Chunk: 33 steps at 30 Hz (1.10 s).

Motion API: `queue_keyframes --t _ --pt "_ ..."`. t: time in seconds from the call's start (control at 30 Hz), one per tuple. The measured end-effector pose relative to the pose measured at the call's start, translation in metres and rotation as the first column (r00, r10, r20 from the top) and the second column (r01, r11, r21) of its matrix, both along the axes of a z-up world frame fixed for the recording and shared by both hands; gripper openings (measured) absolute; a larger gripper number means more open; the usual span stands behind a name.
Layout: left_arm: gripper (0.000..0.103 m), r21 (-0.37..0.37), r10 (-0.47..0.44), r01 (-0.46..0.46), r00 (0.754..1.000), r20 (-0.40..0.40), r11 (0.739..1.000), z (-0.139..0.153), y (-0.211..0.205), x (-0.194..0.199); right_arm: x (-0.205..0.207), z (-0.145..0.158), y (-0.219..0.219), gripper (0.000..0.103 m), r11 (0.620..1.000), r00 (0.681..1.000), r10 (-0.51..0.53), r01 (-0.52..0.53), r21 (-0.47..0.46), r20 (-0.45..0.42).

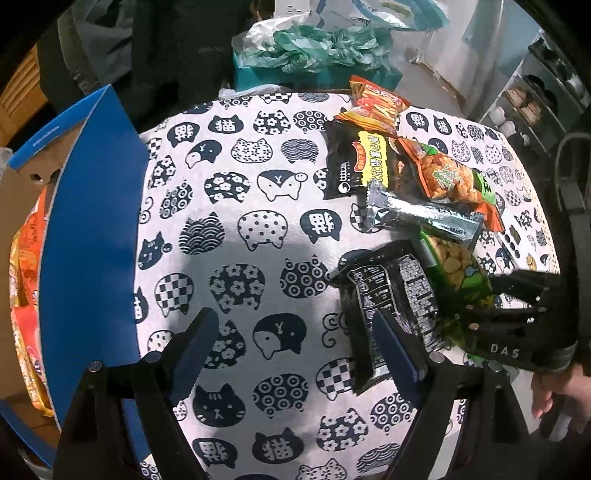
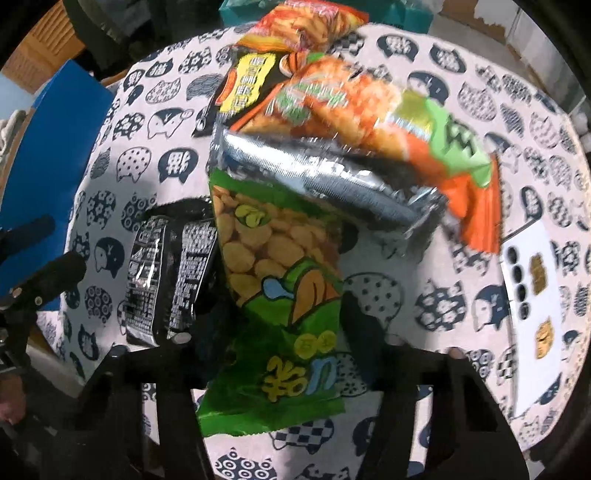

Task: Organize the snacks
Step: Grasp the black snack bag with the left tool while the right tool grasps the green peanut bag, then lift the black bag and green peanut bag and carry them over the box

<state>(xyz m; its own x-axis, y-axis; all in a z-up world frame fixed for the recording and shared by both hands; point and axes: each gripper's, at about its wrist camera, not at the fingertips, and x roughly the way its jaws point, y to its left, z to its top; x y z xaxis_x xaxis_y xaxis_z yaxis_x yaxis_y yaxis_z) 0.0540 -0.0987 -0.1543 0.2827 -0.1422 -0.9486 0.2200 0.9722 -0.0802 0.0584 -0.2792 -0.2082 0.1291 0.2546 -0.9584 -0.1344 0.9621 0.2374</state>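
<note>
My right gripper [image 2: 280, 314] is shut on a green pack of broad-bean snacks [image 2: 273, 258], seen also in the left wrist view [image 1: 454, 266]. A silver pack [image 2: 325, 177], an orange-green pack [image 2: 369, 110], a black-yellow pack [image 2: 247, 81] and a red-orange pack [image 2: 306, 22] lie beyond it. A black pack [image 1: 391, 302] lies by the green one. My left gripper [image 1: 295, 347] is open and empty above the cat-print cloth, left of the black pack. The right gripper [image 1: 491, 314] shows at the right of the left wrist view.
A blue cardboard box [image 1: 88, 229] with orange packs [image 1: 26, 280] inside stands off the table's left edge. A teal box with crumpled bags [image 1: 317, 55] is behind the table. A white card [image 2: 532, 306] lies at the right.
</note>
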Motion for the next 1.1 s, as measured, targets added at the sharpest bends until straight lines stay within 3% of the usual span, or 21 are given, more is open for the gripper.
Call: queue_keyframes --t 0.13,0.37,0.7,0.87,1.1 --pt "0.086 -0.057 0.029 -0.031 0.999 -0.040 0.998 -0.004 -0.003 0.005 -0.007 0.002 -0.001 0.038 1.000 1.000 0.015 -0.015 -0.014 0.010" --pt "0.086 -0.148 0.083 -0.095 0.993 -0.087 0.984 -0.010 -0.018 0.009 -0.020 0.015 -0.014 0.036 1.000 1.000 0.002 -0.002 -0.030 0.027" --pt "0.086 -0.120 0.085 -0.100 0.989 -0.124 0.988 -0.026 -0.053 0.010 -0.021 0.026 -0.063 0.036 0.997 0.997 -0.056 0.058 -0.046 0.052" --pt "0.086 -0.054 0.078 -0.086 0.989 -0.127 0.995 -0.037 -0.059 0.011 -0.020 0.031 -0.062 0.036 0.997 0.996 -0.064 0.066 -0.041 0.057" --pt "0.086 -0.060 0.069 -0.079 0.986 -0.151 0.995 -0.053 -0.057 0.011 -0.017 0.037 -0.051 0.036 0.997 0.995 -0.053 0.057 -0.045 0.085"
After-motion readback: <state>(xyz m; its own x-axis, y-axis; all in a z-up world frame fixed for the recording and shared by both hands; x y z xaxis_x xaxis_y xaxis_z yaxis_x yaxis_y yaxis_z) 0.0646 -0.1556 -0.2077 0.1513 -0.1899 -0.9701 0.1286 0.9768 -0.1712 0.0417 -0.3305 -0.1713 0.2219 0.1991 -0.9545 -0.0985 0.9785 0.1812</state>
